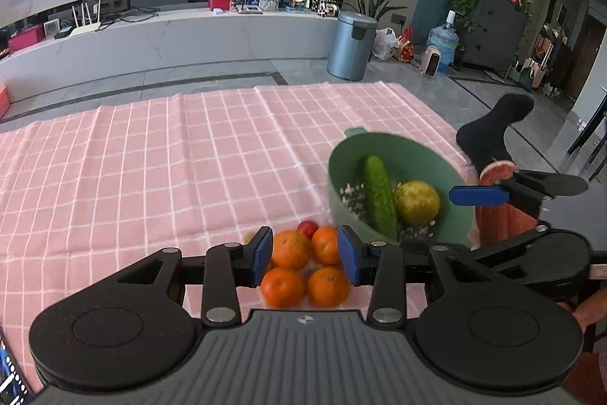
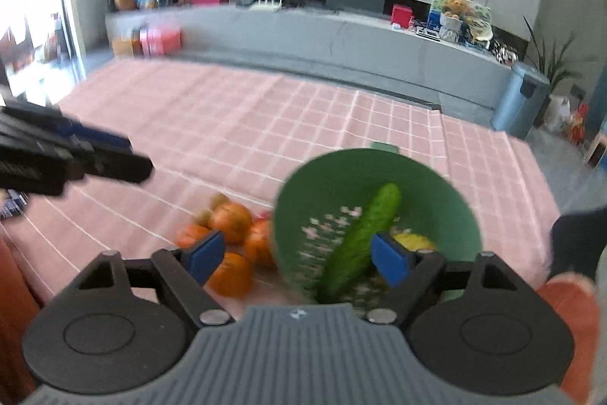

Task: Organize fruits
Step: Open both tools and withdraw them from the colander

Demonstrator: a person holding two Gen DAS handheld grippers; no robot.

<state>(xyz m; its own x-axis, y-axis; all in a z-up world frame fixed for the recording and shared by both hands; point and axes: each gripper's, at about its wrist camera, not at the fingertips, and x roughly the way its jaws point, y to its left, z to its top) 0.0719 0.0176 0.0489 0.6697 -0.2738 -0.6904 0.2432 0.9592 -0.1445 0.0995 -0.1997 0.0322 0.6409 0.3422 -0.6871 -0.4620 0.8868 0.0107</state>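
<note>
A green bowl [image 1: 379, 141] [image 2: 341, 156] stands on the pink checked cloth [image 1: 170, 158]. In it lie a cucumber [image 1: 377, 196] [image 2: 364, 234] and a yellow-green round fruit [image 1: 417, 202] [image 2: 411, 241]. Left of the bowl, several oranges [image 1: 290, 249] [image 2: 231, 221] and a small red fruit [image 1: 307, 228] lie together on the cloth. My left gripper [image 1: 305, 255] [image 2: 114, 158] hovers over the oranges, its blue pads apart and gripping nothing. Above the bowl's near rim, my right gripper [image 2: 299, 257] is open wide; the cucumber lies below it, untouched.
A person's leg in a black sock [image 1: 493, 124] and a pink-clad knee [image 1: 497, 211] rest at the cloth's right edge. Beyond the cloth are grey floor, a metal bin [image 1: 351, 44] [image 2: 519, 97] and a long low bench [image 1: 170, 37].
</note>
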